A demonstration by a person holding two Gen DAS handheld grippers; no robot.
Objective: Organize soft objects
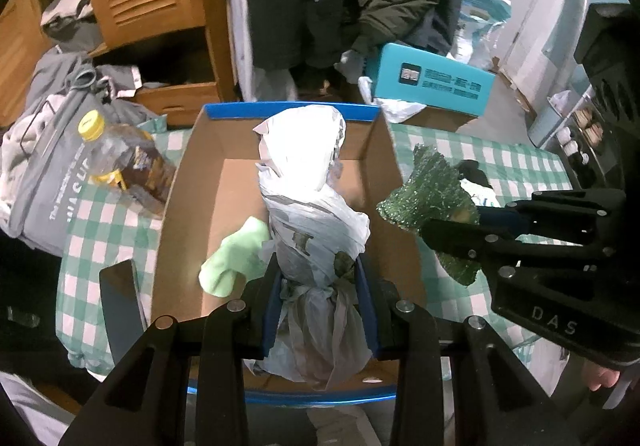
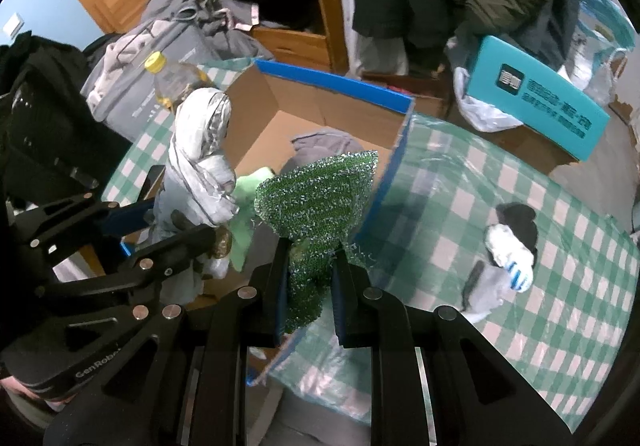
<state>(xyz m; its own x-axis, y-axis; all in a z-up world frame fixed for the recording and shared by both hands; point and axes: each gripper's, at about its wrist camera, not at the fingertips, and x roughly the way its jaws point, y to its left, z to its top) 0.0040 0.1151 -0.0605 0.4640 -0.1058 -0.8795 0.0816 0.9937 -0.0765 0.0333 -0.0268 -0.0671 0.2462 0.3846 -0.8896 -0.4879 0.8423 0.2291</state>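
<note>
My left gripper (image 1: 318, 278) is shut on a crumpled white plastic bag (image 1: 308, 182) and holds it over the open cardboard box (image 1: 192, 182) with a blue rim. A light green cloth (image 1: 236, 258) lies inside the box. My right gripper (image 2: 310, 266) is shut on a sparkly green mesh scrubber (image 2: 320, 194), held above the box's right wall (image 2: 384, 182). The scrubber (image 1: 430, 190) and right gripper (image 1: 452, 224) also show at the right of the left wrist view. The bag (image 2: 200, 162) and left gripper (image 2: 176, 222) show at the left of the right wrist view. A grey cloth (image 2: 324, 146) lies in the box.
The box sits on a green checked tablecloth (image 2: 520, 246). A black, white and grey bundle of socks (image 2: 508, 250) lies on the cloth to the right. A yellow-capped bottle (image 1: 120, 162) and a grey bag (image 1: 44, 174) stand left of the box. A teal carton (image 1: 432, 84) is behind.
</note>
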